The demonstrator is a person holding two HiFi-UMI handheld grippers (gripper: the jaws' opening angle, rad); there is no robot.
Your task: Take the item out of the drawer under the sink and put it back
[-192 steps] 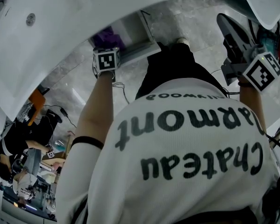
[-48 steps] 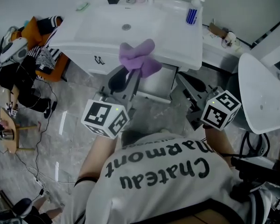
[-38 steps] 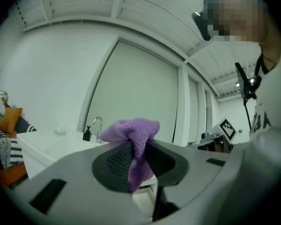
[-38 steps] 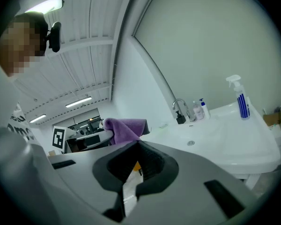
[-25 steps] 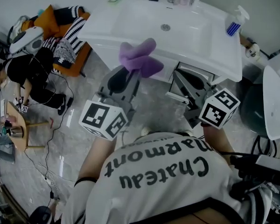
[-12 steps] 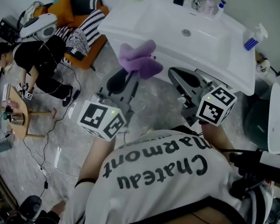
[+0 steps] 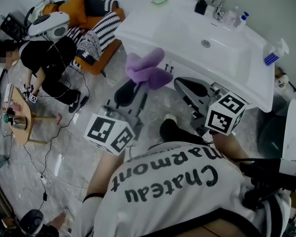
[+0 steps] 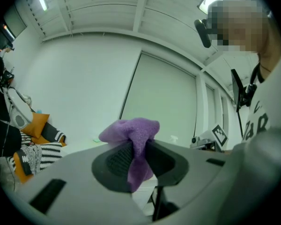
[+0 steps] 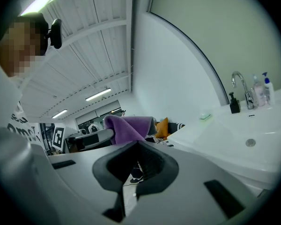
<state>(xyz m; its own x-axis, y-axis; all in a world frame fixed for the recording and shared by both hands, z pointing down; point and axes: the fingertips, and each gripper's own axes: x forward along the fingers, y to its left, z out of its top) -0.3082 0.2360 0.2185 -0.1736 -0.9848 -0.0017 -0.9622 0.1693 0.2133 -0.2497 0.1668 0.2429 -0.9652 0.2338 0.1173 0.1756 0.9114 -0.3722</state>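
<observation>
Sink (image 7: 138,33) rightward; cloth (image 7: 148,70) in left hand-held gripper (image 7: 138,85)

— How much of the cloth (image 7: 147,69) shows?
— Only the top. Its lower fold is buried between the pads of the left gripper (image 7: 137,87).
— The bottles (image 7: 234,17) by the tap (image 7: 218,3)?
— Too small to tell what they are.
— The cabinet (image 7: 180,71) under the sink (image 7: 187,33)?
— Mostly covered by the basin's rim, the cloth and the right gripper (image 7: 188,90).

The purple cloth (image 7: 147,69) — soft, fuzzy fleece; sink (image 7: 172,28) — smooth glossy white; floor (image 7: 74,157) polished stone.
</observation>
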